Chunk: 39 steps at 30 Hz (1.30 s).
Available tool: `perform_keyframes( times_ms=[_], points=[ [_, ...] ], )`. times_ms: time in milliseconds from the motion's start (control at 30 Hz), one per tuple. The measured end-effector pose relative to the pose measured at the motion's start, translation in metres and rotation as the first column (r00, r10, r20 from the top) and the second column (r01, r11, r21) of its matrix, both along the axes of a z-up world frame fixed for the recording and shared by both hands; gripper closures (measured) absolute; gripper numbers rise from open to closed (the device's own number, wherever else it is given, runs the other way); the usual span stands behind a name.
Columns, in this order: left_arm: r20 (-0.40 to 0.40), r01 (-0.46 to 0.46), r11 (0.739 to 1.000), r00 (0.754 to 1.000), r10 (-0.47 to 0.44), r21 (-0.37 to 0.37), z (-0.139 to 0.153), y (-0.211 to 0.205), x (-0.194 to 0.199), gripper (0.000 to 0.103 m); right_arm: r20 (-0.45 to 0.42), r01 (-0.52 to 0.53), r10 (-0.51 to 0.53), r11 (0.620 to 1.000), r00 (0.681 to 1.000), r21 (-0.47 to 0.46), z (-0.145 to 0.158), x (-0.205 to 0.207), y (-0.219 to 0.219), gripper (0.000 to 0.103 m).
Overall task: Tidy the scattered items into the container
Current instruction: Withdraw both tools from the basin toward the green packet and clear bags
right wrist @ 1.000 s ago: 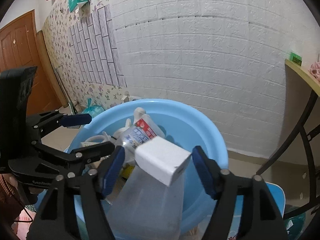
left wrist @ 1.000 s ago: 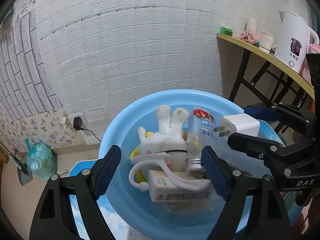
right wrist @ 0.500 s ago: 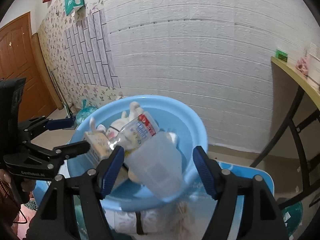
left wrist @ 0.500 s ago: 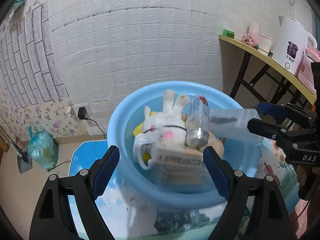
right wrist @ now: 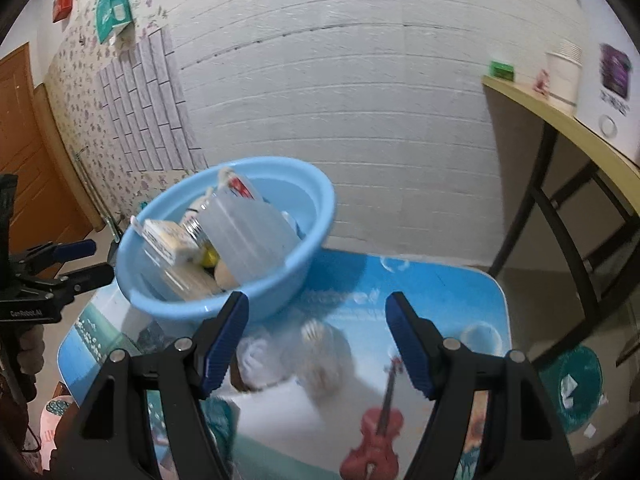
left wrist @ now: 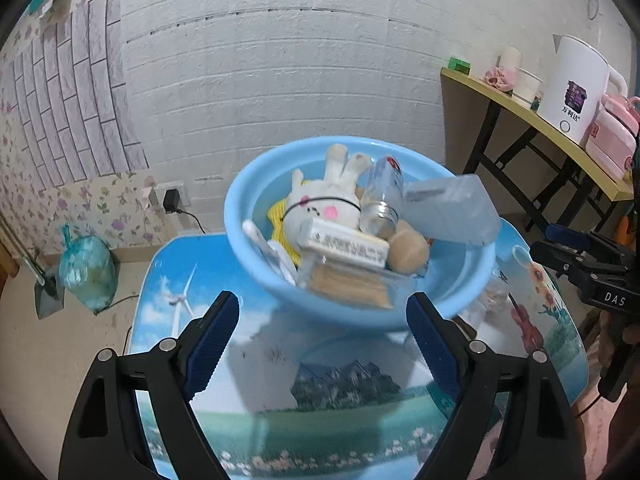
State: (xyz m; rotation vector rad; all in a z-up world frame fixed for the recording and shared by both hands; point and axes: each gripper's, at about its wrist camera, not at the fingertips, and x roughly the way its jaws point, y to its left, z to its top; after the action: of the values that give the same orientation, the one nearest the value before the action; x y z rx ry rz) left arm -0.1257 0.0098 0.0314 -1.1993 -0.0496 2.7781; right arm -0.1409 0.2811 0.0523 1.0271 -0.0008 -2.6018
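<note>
A light blue basin (left wrist: 256,240) (right wrist: 308,240) stands on the picture-printed table. It holds a white plush rabbit (left wrist: 324,200), a clear bottle (left wrist: 380,196), a white box (left wrist: 344,240), a translucent plastic cup (left wrist: 448,208) (right wrist: 248,228) and a round tan thing (left wrist: 408,248). My left gripper (left wrist: 322,328) is open and empty, just in front of the basin. My right gripper (right wrist: 318,336) is open and empty, to the basin's right, above a blurred white item (right wrist: 320,348) lying on the table. The right gripper shows at the left wrist view's right edge (left wrist: 580,260).
The small table (left wrist: 360,400) (right wrist: 460,300) carries the basin. A yellow shelf (left wrist: 520,108) (right wrist: 560,120) on the right holds a white kettle (left wrist: 576,88) and cups. A tied bag (left wrist: 86,272) sits on the floor at left. A brick-pattern wall is behind.
The white charger left the right gripper and went into the basin. Both grippers drew back and up from the basin, so the table now shows below them.
</note>
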Motion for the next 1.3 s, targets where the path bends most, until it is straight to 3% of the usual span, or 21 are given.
perform_keyframes(
  times_ms=[233, 500, 933, 1167, 1300],
  points=[
    [0.059, -0.001, 1.000, 0.998, 0.000, 0.019, -0.025, 0.019, 0.027, 0.015, 0.045, 0.045, -0.045, 0.999, 0.998, -0.008, -0.020, 0.026, 0.020, 0.032],
    [0.180, -0.007, 1.000, 0.984, 0.001, 0.029, -0.056, 0.044, 0.042, 0.013, 0.090, 0.070, -0.068, 0.997, 0.994, -0.016, -0.040, 0.049, 0.030, 0.032],
    [0.243, 0.036, 0.999, 0.969, -0.045, 0.040, -0.074, 0.080, 0.050, 0.012, 0.113, 0.079, -0.074, 0.996, 0.991, -0.033, -0.052, 0.062, 0.035, 0.032],
    [0.299, 0.083, 0.994, 0.949, -0.100, 0.070, -0.091, 0.106, 0.048, 0.012, 0.131, 0.082, -0.075, 0.996, 0.988, -0.043, -0.057, 0.061, 0.037, 0.032],
    [0.281, 0.111, 0.993, 0.952, -0.118, 0.038, -0.092, 0.119, 0.048, 0.011, 0.137, 0.084, -0.078, 0.996, 0.987, -0.039, -0.059, 0.059, 0.036, 0.032]
  ],
)
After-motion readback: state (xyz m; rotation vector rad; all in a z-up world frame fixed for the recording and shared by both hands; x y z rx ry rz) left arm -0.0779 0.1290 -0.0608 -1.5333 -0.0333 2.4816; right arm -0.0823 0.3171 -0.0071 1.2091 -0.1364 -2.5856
